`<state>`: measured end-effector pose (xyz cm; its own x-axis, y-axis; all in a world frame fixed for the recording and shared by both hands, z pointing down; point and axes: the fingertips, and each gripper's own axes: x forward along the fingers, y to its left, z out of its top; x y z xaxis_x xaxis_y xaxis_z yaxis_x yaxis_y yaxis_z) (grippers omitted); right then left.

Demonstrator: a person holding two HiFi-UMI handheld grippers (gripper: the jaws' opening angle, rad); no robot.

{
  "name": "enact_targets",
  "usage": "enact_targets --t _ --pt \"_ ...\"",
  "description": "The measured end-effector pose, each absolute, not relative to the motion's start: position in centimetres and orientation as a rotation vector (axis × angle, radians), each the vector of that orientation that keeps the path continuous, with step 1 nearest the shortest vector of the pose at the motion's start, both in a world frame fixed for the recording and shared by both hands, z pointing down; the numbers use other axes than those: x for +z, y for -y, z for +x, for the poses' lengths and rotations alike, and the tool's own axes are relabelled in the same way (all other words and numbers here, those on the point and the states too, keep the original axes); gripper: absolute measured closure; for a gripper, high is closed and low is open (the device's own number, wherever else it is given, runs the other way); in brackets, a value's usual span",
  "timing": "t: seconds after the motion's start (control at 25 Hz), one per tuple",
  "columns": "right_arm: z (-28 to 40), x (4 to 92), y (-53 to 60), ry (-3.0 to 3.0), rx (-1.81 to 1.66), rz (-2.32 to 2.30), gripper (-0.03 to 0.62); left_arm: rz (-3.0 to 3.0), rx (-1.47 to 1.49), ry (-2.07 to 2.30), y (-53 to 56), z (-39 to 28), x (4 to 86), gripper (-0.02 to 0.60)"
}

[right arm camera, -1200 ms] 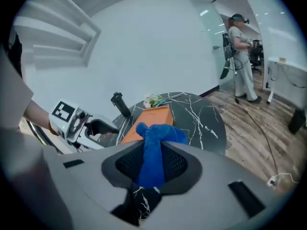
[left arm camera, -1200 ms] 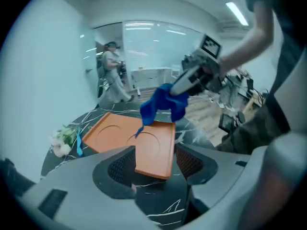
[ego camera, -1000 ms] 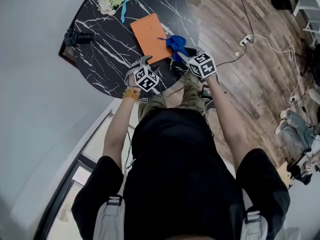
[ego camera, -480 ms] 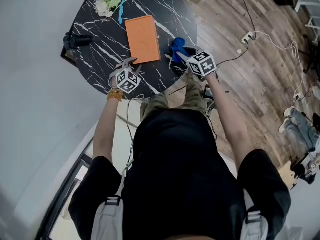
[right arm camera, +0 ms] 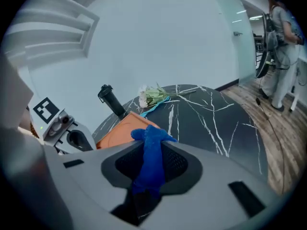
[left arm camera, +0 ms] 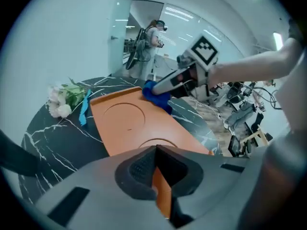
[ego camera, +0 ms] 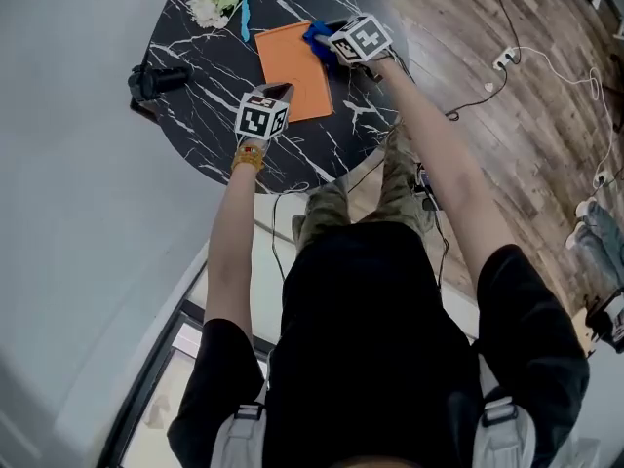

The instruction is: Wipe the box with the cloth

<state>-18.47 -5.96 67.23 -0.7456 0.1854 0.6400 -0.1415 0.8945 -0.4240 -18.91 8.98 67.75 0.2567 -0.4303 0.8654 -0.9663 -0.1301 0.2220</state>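
Box (ego camera: 292, 61): orange, flat, laid on the black table (ego camera: 195, 76).
Cloth (ego camera: 315, 34): blue, bunched, clamped in the right gripper (ego camera: 327, 44) at the box's far right edge.
Left gripper (ego camera: 278, 93): jaws closed together, tips at the near left corner, no pinch made out.
Step judged: wiping about to start. Next, the cloth is to be drawn across the top while the box is steadied.

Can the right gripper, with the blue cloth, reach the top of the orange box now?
Probably yes: the right gripper holds the cloth right at the far corner of the box, and most of the box's top looks bare.
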Motion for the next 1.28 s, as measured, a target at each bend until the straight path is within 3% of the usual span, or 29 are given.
enact_targets --t 0.36,0.68,0.92,1.08,1.28 --pt "-15.1 68.6 0.2 2.28 0.832 -0.096 0.511 1.691 0.762 1.23 -8.7 -19.2 67.6 0.578" --pt "-21.5 68.0 9.4 2.296 0.863 -0.013 0.51 1.707 0.778 1.261 -7.9 -19.2 67.8 0.578" --pt "-14.5 67.5 -1.6 2.291 0.656 -0.118 0.51 1.706 0.752 1.243 -8.2 -19.3 67.8 0.578" --pt "-10.2 68.0 -8.0 2.247 0.758 -0.185 0.51 1.705 0.757 1.251 -8.3 -19.6 67.6 0.578" --pt "-11.8 67.3 -6.0 2.225 0.739 -0.189 0.51 1.708 0.735 1.234 -8.6 -18.8 68.0 0.578"
